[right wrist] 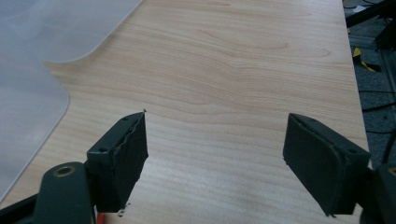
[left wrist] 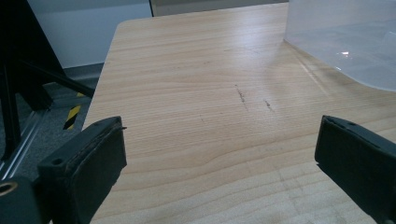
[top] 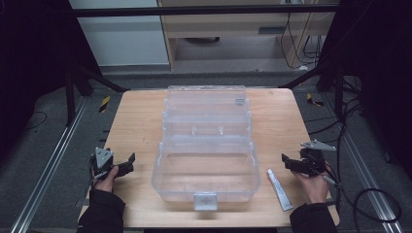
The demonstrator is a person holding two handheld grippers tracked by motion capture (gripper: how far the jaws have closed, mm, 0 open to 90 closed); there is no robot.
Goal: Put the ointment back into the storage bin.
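Both jaws spread wide and empty on the left gripper [top: 122, 164] and the right gripper [top: 292, 162], hovering over the wooden table [top: 141, 126] either side of the clear plastic box [top: 206, 145], open at mid-table, white tube [top: 280, 190] just beside its right.

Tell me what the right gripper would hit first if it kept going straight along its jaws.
Judging by its own view, the right gripper, jaws open and empty, points along bare table. The clear plastic box stays off to one side, so the way looks free up to the far table edge, though depth is uncertain.
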